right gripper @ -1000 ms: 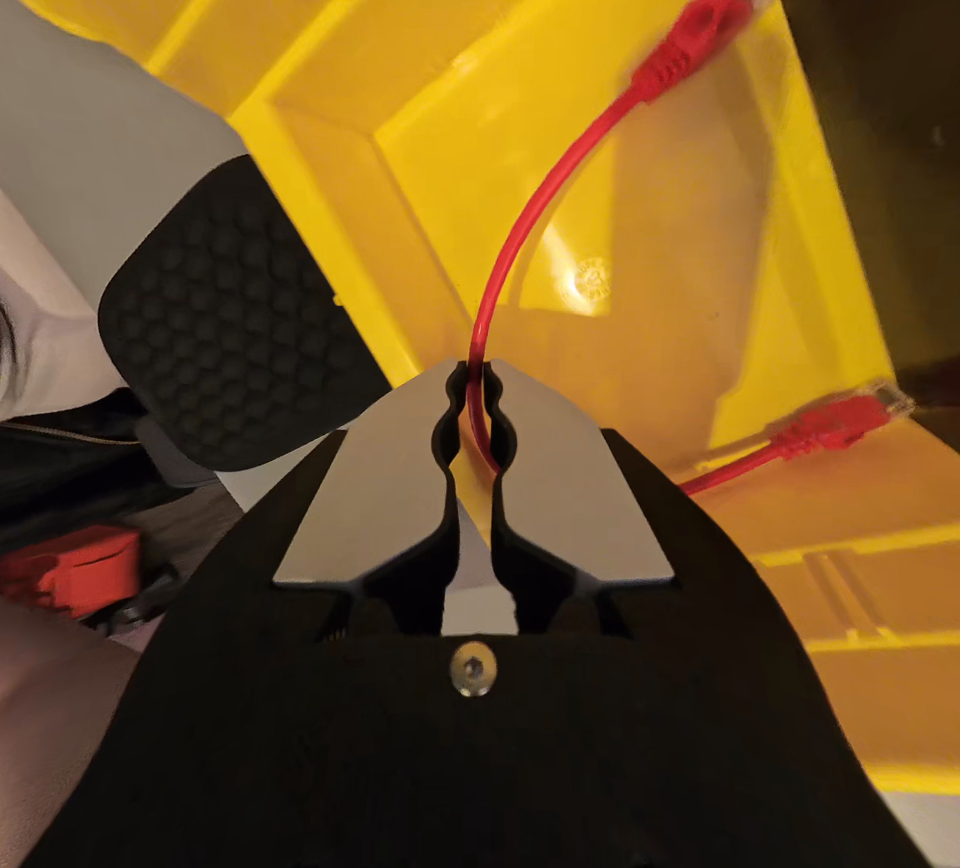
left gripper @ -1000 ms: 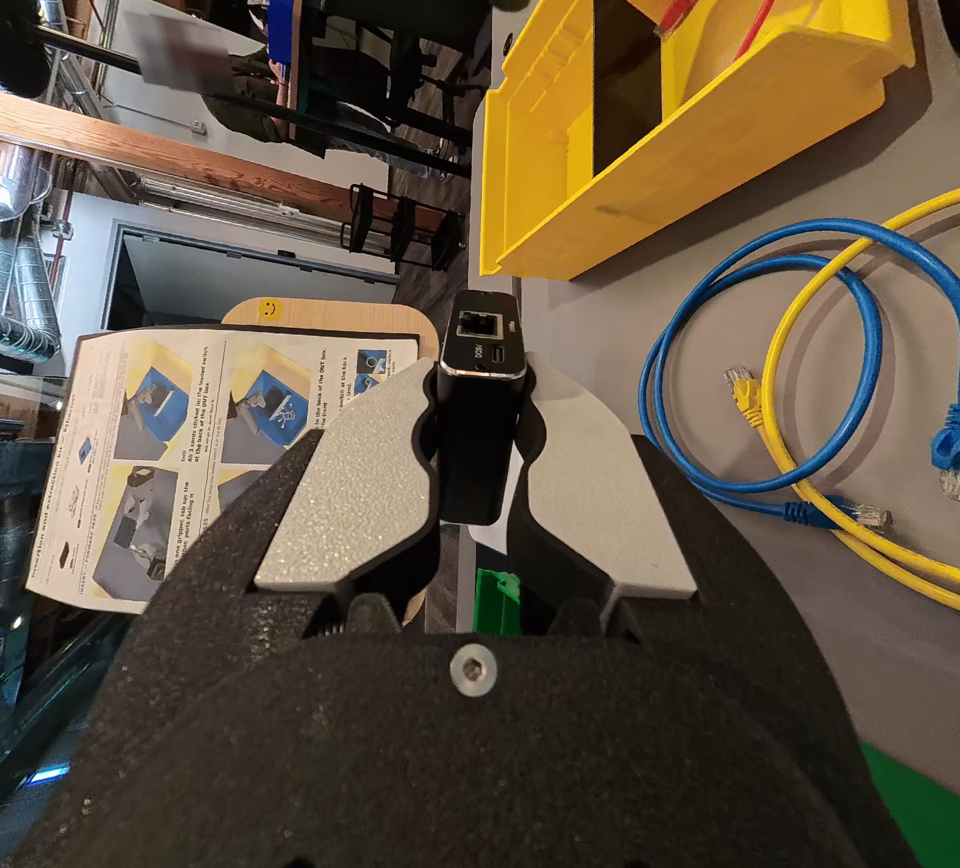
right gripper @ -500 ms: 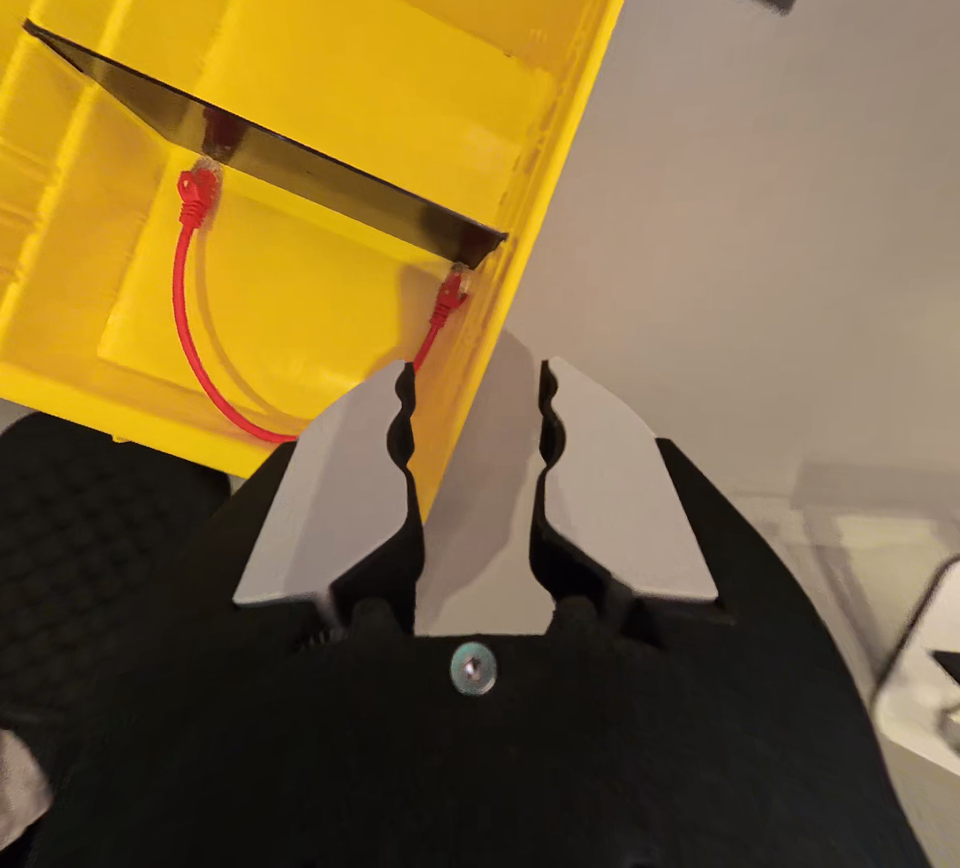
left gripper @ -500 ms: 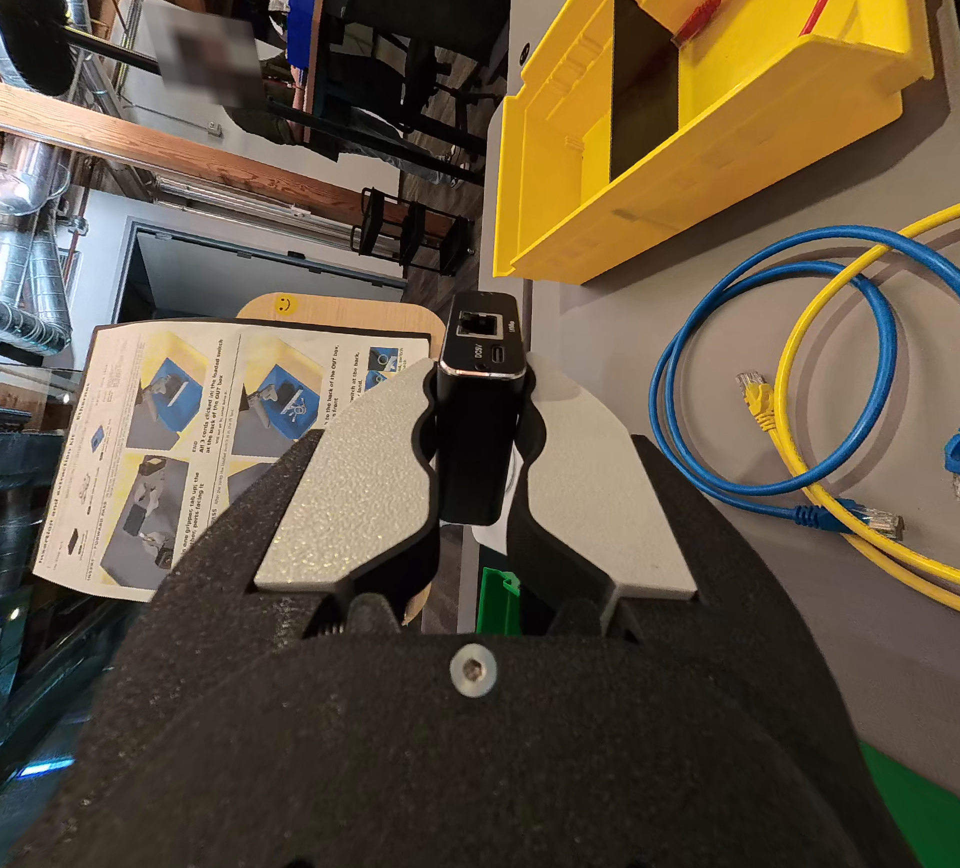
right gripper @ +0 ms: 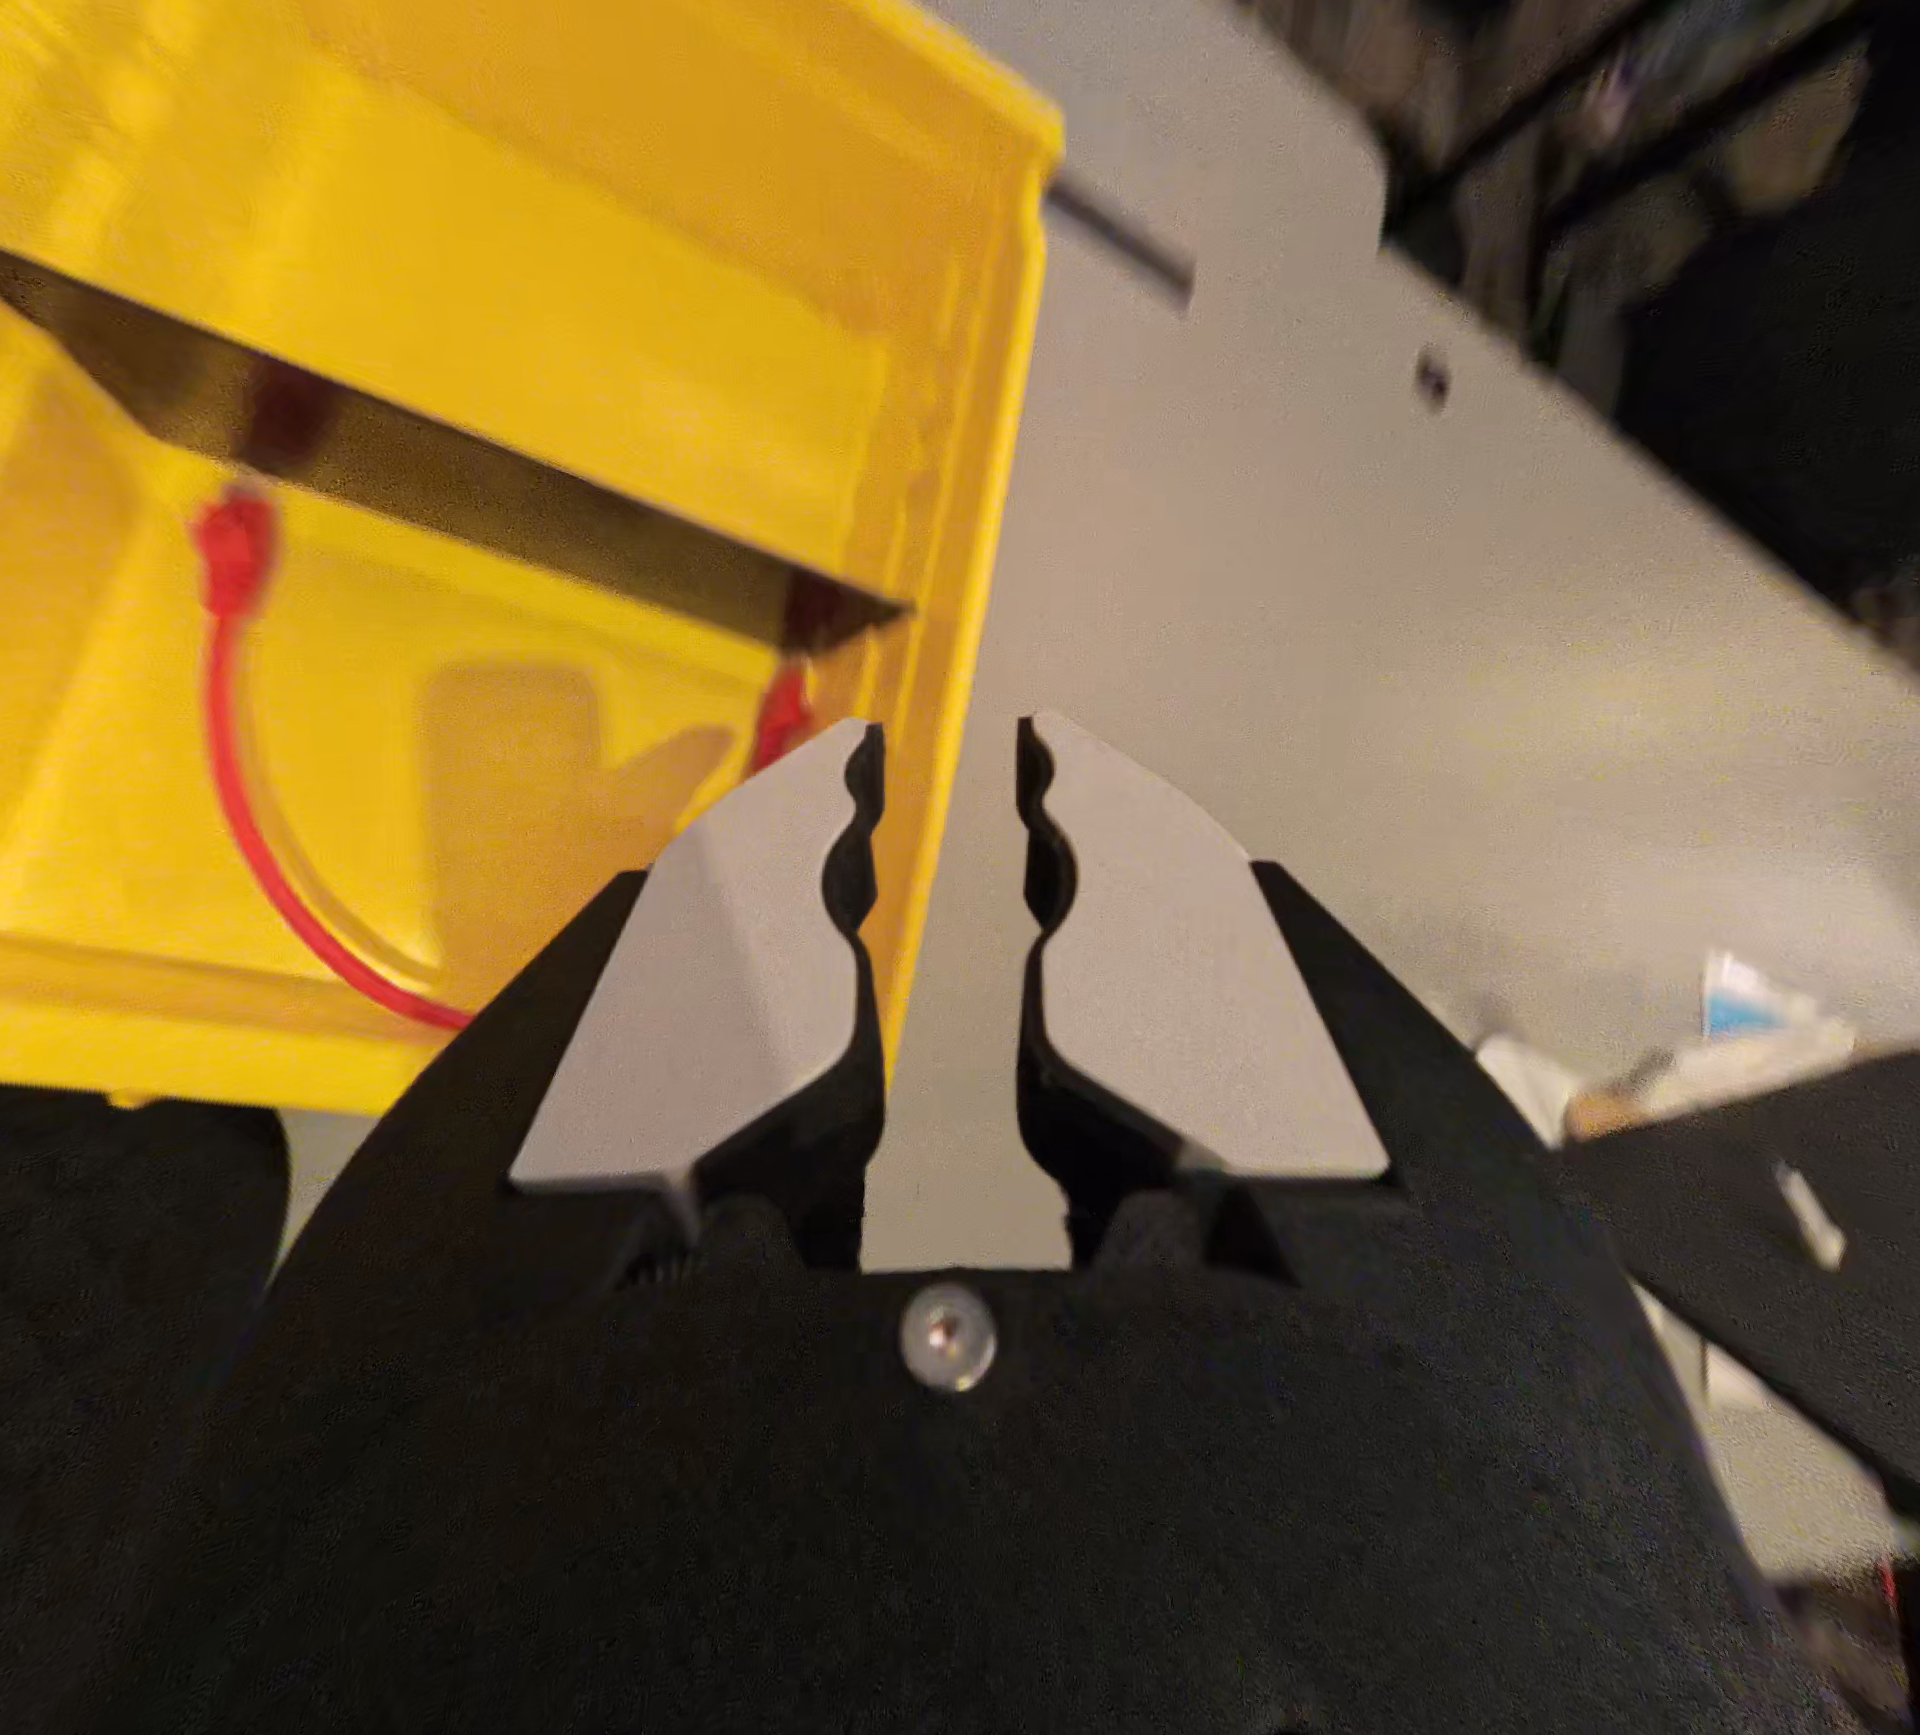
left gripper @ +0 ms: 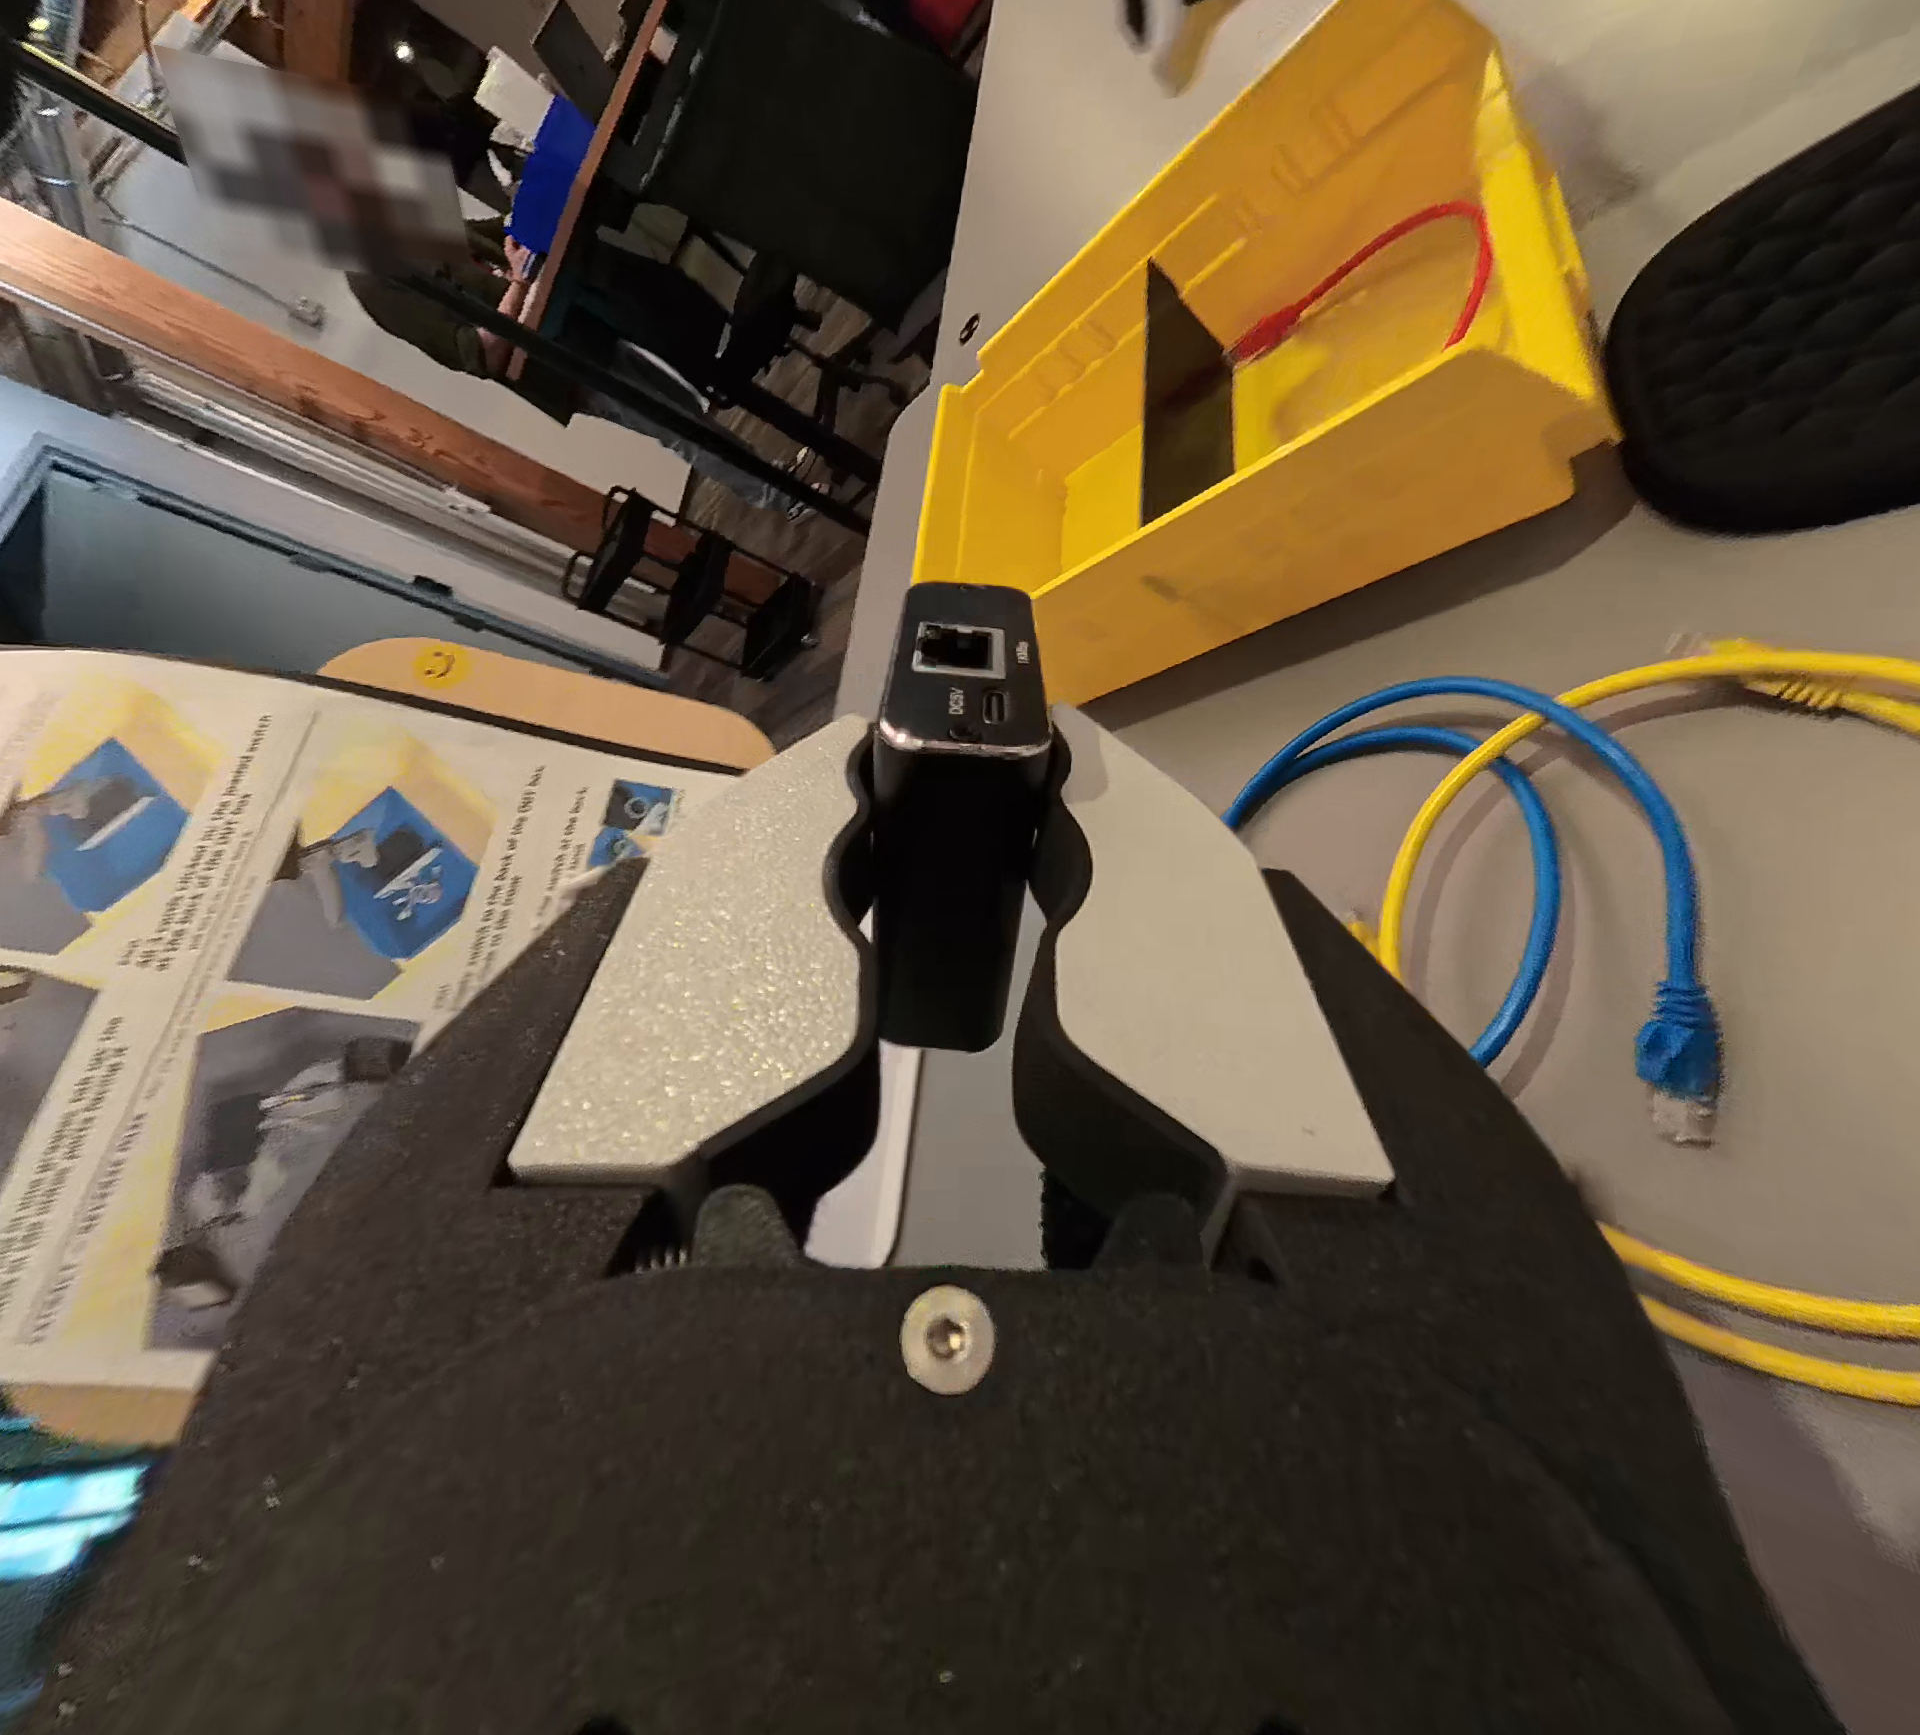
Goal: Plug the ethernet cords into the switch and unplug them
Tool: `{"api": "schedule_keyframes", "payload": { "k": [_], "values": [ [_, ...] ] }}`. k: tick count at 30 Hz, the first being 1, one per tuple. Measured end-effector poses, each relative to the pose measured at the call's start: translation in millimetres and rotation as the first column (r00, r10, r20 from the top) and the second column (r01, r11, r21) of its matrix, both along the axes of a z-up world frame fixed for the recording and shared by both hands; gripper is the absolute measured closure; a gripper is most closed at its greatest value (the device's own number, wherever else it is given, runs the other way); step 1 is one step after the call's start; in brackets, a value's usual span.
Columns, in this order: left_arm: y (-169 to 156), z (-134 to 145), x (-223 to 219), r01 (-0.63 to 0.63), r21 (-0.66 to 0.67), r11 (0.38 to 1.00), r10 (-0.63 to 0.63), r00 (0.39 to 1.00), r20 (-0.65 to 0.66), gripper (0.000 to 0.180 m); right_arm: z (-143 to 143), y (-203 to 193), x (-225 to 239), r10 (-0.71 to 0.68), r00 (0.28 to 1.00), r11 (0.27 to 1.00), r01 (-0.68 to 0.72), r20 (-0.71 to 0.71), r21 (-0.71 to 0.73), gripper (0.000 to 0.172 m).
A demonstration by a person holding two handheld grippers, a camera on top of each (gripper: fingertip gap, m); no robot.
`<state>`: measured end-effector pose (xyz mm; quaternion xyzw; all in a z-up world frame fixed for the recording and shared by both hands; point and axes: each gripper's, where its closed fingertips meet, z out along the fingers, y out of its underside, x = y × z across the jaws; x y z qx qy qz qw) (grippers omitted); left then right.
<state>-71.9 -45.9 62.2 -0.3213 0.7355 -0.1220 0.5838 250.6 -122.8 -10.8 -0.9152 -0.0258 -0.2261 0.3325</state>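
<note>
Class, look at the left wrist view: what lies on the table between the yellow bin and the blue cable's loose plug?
Between yellow bin and blue plug lie overlapping blue cable and yellow cable loops on the table.

bare tongs [right gripper: 949, 735] beside yellow bin [right gripper: 977, 459]

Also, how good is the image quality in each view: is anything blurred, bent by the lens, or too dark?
Left wrist view: the switch and the blue cable are sharp; the far top edge is smeared, and the wide lens tilts and curves the background. Right wrist view: motion blur softens the yellow bin and the red cable; the upper right corner is dark and unreadable.
</note>
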Motion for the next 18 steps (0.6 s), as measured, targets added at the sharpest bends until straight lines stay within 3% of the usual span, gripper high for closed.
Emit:
{"api": "schedule_keyframes", "payload": {
  "k": [1, 2, 3, 5, 6, 8, 9, 11, 18],
  "values": [
    [-2, -1, 1, 0.016, -0.029, 0.999, -0.016, 1.0, -0.002, 0.155, 26, 18, -32, 0.141, 0.989, 0.981, -0.146, 0.046, 0.127, 0.14],
    [-3, -2, 2, 0.027, -0.053, 0.998, -0.027, 1.0, -0.005, 0.155, 49, 33, -76, 0.313, 0.946, 0.915, -0.323, 0.081, 0.241, 0.133],
    [-4, -3, 2, 0.035, -0.071, 0.997, -0.036, 0.999, -0.008, 0.155, 67, 41, -129, 0.495, 0.862, 0.805, -0.503, 0.112, 0.315, 0.133],
    [-6, -4, 3, 0.054, -0.097, 0.994, -0.055, 0.998, -0.009, 0.155, 86, 38, -226, 0.764, 0.608, 0.522, -0.78, 0.217, 0.345, 0.135],
    [-8, -5, 3, 0.062, -0.104, 0.993, -0.063, 0.998, -0.01, 0.155, 90, 35, -258, 0.814, 0.505, 0.416, -0.852, 0.288, 0.317, 0.141],
    [-11, -4, 1, 0.085, -0.122, 0.989, -0.087, 0.996, -0.01, 0.155, 94, 40, -293, 0.817, 0.39, 0.314, -0.919, 0.425, 0.239, 0.144],
    [-12, -3, 0, 0.09, -0.129, 0.988, -0.092, 0.996, -0.006, 0.155, 91, 41, -306, 0.84, 0.335, 0.27, -0.94, 0.427, 0.208, 0.144],
    [-11, -2, -1, 0.089, -0.126, 0.988, -0.09, 0.996, -0.005, 0.155, 87, 44, -324, 0.879, 0.281, 0.216, -0.955, 0.385, 0.204, 0.139],
    [-17, -6, -1, 0.108, -0.107, 0.988, -0.112, 0.993, -0.032, 0.155, 70, 59, -332, 0.894, 0.242, 0.221, -0.97, 0.378, 0.098, 0.145]
  ]
}}
